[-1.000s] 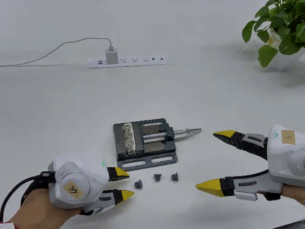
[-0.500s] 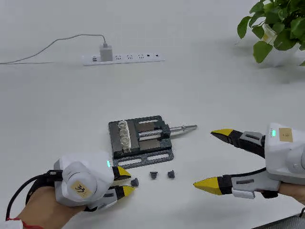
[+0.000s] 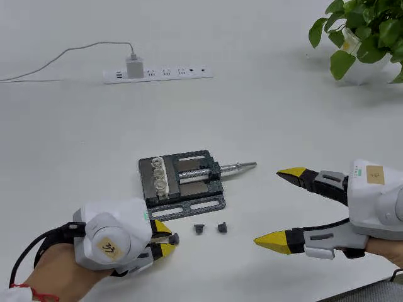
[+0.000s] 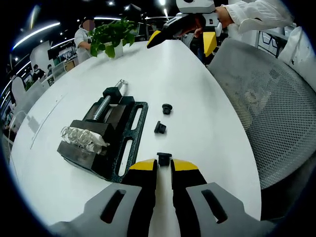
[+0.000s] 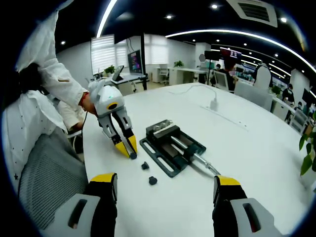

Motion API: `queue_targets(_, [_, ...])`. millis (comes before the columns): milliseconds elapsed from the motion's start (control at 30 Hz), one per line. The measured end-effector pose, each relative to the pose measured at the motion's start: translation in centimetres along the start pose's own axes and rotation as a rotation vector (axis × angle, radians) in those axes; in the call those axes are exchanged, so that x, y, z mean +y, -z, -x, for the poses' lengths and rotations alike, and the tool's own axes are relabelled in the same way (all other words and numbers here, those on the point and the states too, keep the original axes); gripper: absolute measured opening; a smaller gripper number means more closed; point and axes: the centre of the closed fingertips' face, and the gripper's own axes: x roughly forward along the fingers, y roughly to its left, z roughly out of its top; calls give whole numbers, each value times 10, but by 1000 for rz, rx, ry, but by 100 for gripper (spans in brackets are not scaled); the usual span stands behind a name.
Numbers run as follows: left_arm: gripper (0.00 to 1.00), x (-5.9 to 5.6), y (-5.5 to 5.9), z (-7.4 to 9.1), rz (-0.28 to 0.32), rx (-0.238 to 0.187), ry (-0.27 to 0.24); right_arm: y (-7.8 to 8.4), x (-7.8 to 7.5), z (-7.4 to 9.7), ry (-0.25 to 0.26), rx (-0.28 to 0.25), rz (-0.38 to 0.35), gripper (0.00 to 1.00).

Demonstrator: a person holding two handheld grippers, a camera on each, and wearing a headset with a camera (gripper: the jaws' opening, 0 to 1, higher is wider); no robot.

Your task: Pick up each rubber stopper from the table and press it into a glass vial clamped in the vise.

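looking down from the head view, i have the left gripper low at the near left of the white table, with a hand wrapped around its white body. its yellow tips are drawn close together and pinch the nearest stopper, a small dark rubber plug held at the very ends of the jaws. whether that plug rests on the table or sits just clear of it, i cannot tell.

the middle stopper and the far stopper lie loose on the table to the right of the pinched one, near each other but apart, just in front of the vise. the vise sits at the centre of the table, its screw handle pointing right. a row of glass vials is clamped side by side between its jaws on the left side, and their mouths look uncapped.

the right gripper hangs over the table at the right, well apart from the vise and the stoppers. its jaws are spread wide with nothing between them.

beyond the vise a white power strip lies near the far edge with a charger plugged in and a cable trailing left. a green plant stands at the far right corner.
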Motion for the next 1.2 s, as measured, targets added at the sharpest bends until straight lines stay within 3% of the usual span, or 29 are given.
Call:
queue_targets(1033, [4, 2, 2, -1, -4, 17, 7, -3, 2, -3, -6, -5, -2, 77])
queue_targets(1200, [4, 1, -2, 5, 30, -5, 6, -9, 3, -3, -13, -13, 10, 77])
